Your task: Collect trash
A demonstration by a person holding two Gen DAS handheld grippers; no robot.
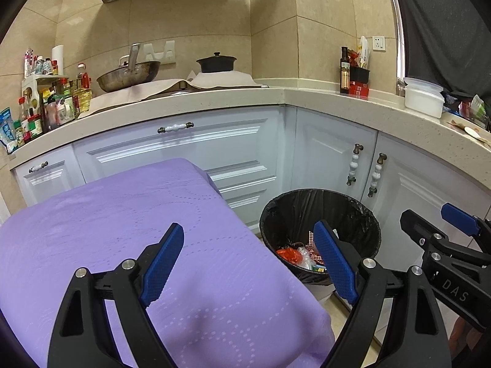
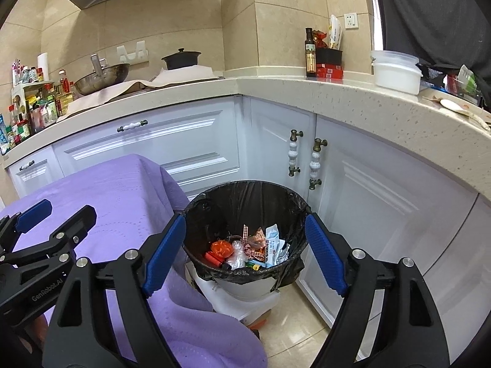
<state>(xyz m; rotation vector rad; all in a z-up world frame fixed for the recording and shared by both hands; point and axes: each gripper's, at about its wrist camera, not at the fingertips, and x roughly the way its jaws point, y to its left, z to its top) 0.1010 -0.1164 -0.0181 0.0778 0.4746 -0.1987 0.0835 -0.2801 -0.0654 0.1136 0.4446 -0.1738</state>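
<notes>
Trash bin [image 2: 245,233]: round, white body, black liner folded over rim. Stands on floor tile at foot of white corner cabinets [image 2: 368,184], just beside the purple-clothed table [image 2: 107,190]. In rt wrist view it sits dead centre, between the blue pads; in lt wrist view at approx 4 o'clock [image 1: 319,233].

Contents, bottom of liner: orange-red crumpled bit [image 2: 221,247], clear plastic wad, red-white checked ribbon [image 2: 250,250], light blue-white wrapper [image 2: 273,245], small green/yellow scraps. Print on wrapper too small to read.

Right gripper [image 2: 245,253]: jaws spread wide, nothing between pads, bin seen through the gap. Left gripper [image 1: 250,263]: jaws also wide apart, empty; one pad over purple cloth, other overlapping bin rim in view.

Hidden/cut off: bin base partly behind cloth drape; something orange under base at 6 o'clock, can't ID. Near rim of bin blocked by pad in lt view. Counter [image 2: 337,92] clutter at 2–3 o'clock cropped by lens edge; dark fabric [image 2: 429,9] top rt, unclear what. Bottles at 9 o'clock [image 1: 46,107], labels illegible.
</notes>
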